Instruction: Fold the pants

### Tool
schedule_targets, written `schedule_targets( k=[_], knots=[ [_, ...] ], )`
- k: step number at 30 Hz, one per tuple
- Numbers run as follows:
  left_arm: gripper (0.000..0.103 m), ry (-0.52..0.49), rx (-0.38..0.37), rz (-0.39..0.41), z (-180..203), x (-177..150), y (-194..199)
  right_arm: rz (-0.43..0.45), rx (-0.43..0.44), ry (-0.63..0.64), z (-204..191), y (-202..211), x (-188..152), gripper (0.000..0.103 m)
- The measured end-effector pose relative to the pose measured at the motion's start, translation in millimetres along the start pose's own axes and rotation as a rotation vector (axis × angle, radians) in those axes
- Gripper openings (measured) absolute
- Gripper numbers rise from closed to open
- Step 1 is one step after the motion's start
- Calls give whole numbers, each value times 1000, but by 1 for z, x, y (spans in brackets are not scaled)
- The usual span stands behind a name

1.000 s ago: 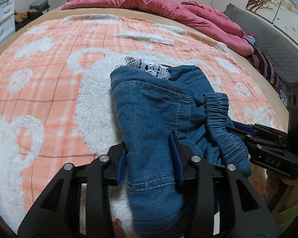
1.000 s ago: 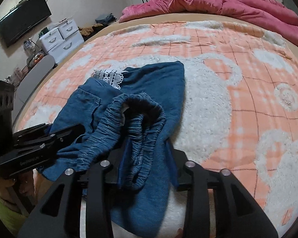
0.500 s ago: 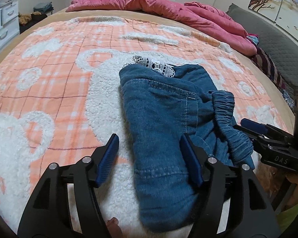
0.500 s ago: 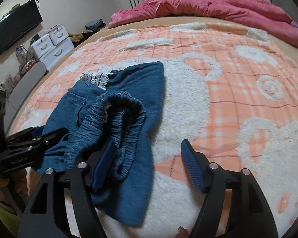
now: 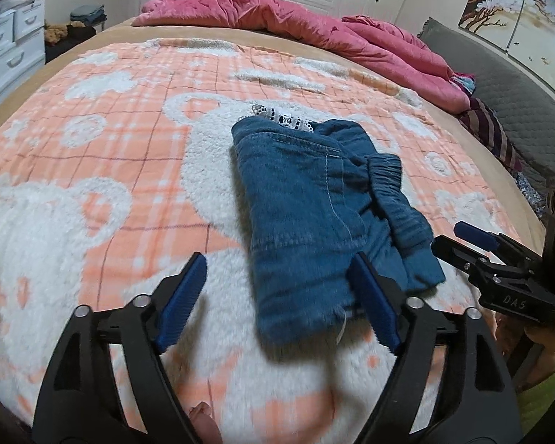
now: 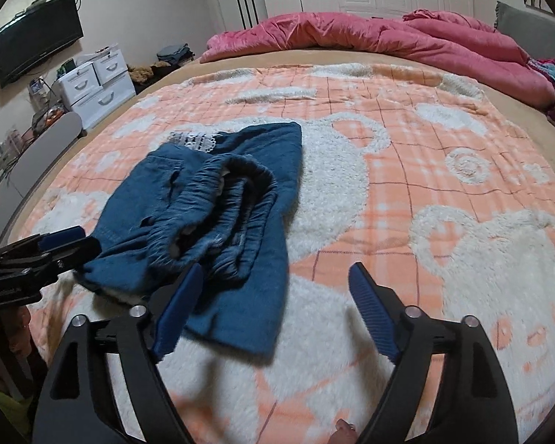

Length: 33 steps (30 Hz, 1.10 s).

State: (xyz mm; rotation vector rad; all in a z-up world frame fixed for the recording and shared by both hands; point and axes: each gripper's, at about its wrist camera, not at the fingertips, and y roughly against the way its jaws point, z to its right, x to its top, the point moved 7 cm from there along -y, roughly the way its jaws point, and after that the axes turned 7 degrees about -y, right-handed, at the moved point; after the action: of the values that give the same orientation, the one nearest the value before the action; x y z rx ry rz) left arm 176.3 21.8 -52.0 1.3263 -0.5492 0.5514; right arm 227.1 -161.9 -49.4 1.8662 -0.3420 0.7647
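A second ago both claws were clamped on the denim; both have since let go and drawn back, and the pants (image 5: 314, 214) now lie free on the blanket (image 5: 103, 148).

In the left wrist view, the left claw (image 5: 277, 298) stands with its blue pads wide apart and nothing between them; the near hem of the pants sits just beyond the gap, closer to the right-side pad (image 5: 373, 307). The folded bundle runs lengthwise away from the camera, its far end marked by a strip of white lace trim (image 5: 283, 119), its elastic waistband (image 5: 396, 199) bunched along the right edge. The near end is blurred by motion. At the right edge the right claw (image 5: 473, 236) shows only partly, beside the waistband corner.

In the right wrist view, the pants (image 6: 211, 214) lie left of centre, long axis running diagonally from near-left to far-right, waistband (image 6: 222, 207) rumpled on top. The right claw (image 6: 277, 303) is spread open and empty, its left pad (image 6: 177, 307) overlapping the near hem in the picture; contact cannot be judged. The left claw (image 6: 61, 240) is cut off at the left edge. A pink duvet (image 6: 388, 40) lies across the far side of the bed.
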Motion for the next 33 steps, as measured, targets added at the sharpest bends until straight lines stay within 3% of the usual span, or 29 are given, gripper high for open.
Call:
schedule_targets(
  k=[7,10,23,33],
  knots=[
    [84,-15,1,8,7,-21,26,39,14,7,-10,29,-12,93],
    [93,-16,6,18,11,-30,37,52,12,21,-15,41,-20,95],
    [93,-16,41,35,23,-67,59,80,-28,23,-8,76,-63,98],
    [93,-18,47,34,27,-95,52,121,-85,59,-5,83,-88,98]
  ],
)
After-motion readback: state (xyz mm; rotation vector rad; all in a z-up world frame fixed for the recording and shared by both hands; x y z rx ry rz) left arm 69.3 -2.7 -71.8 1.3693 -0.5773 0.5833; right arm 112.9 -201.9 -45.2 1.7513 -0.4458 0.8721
